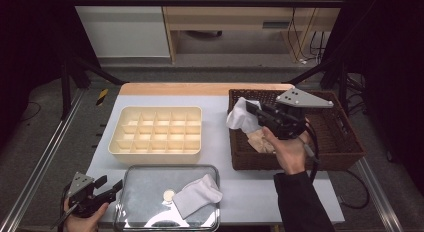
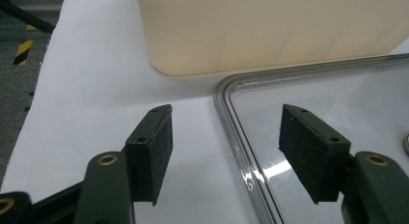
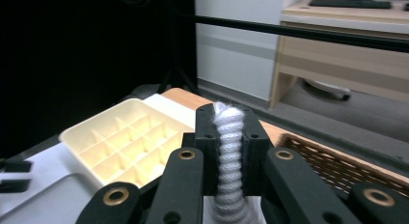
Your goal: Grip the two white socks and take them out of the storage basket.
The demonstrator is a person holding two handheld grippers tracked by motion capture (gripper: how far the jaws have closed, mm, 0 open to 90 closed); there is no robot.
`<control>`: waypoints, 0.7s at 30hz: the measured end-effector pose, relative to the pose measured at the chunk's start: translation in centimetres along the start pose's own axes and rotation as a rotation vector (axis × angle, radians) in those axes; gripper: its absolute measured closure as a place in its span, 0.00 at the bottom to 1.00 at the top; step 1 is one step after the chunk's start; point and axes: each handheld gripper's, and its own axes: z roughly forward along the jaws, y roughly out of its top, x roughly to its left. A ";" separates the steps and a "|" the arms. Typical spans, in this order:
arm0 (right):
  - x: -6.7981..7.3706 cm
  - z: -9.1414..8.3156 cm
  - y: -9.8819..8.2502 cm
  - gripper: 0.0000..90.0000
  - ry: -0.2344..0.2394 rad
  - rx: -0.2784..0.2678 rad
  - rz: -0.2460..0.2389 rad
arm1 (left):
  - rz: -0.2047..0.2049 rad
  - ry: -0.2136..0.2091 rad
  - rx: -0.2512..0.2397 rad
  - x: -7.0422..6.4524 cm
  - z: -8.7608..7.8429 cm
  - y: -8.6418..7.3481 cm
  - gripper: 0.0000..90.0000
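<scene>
My right gripper (image 1: pixel 256 111) is shut on a white sock (image 1: pixel 241 117) and holds it lifted over the left part of the brown wicker basket (image 1: pixel 345 142). In the right gripper view the ribbed white sock (image 3: pixel 228 151) is pinched between the two black pads. A beige cloth (image 1: pixel 260 140) lies inside the basket under it. Another white sock (image 1: pixel 196 194) lies on the metal tray (image 1: pixel 135 192) at the front. My left gripper (image 1: pixel 111 184) is open near the tray's left edge; its jaws stand apart over the tray rim (image 2: pixel 226 113) with nothing between them.
A cream compartment box (image 1: pixel 156 129) stands on the white table (image 1: pixel 250 192) behind the tray; its wall (image 2: pixel 270 31) fills the top of the left gripper view. A small round piece (image 1: pixel 169 194) lies on the tray. Dark frame rails run along both table sides.
</scene>
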 end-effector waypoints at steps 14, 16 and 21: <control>5.8 2.6 -2.8 0.91 0.179 0.070 -0.017 | -0.016 -0.018 -0.025 0.0 -0.4 0.3 0.45; 6.3 2.9 -3.3 0.91 0.198 0.087 -0.016 | -0.015 -0.020 -0.029 0.0 -0.6 0.4 0.46; 7.6 3.3 -4.8 0.91 0.238 0.121 -0.016 | -0.011 -0.028 -0.052 -0.3 -1.2 0.9 0.47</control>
